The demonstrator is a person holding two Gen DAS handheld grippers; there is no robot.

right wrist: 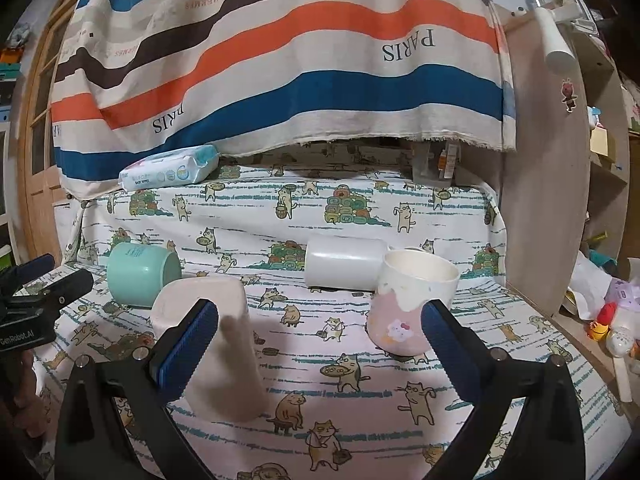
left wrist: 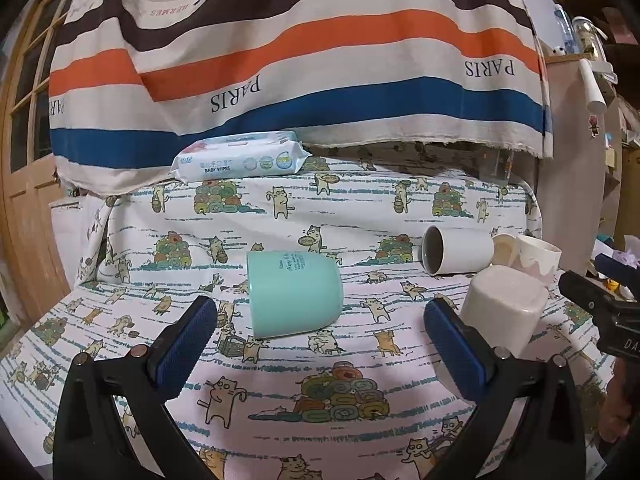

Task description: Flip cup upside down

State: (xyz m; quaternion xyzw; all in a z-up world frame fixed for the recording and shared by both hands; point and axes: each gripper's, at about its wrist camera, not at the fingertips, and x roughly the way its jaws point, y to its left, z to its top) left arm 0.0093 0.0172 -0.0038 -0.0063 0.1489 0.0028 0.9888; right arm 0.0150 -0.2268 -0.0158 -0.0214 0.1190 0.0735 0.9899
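A teal cup (left wrist: 294, 294) stands upside down on the cat-print cloth (left wrist: 280, 380), just ahead of my open, empty left gripper (left wrist: 320, 340); it also shows at the left of the right wrist view (right wrist: 140, 276). A pale pink cup (right wrist: 216, 344) stands upside down at the left finger of my open, empty right gripper (right wrist: 320, 340), and shows in the left wrist view (left wrist: 504, 312). A white cup (right wrist: 344, 264) lies on its side. A pink-and-cream cup (right wrist: 412, 304) stands upright, mouth up.
A pack of baby wipes (left wrist: 240, 158) lies at the back left under a hanging striped cloth (left wrist: 300, 48). A wooden shelf side (right wrist: 544, 184) rises at the right, with toys (right wrist: 608, 320) beyond the table edge. A wooden door (left wrist: 24, 184) is at the left.
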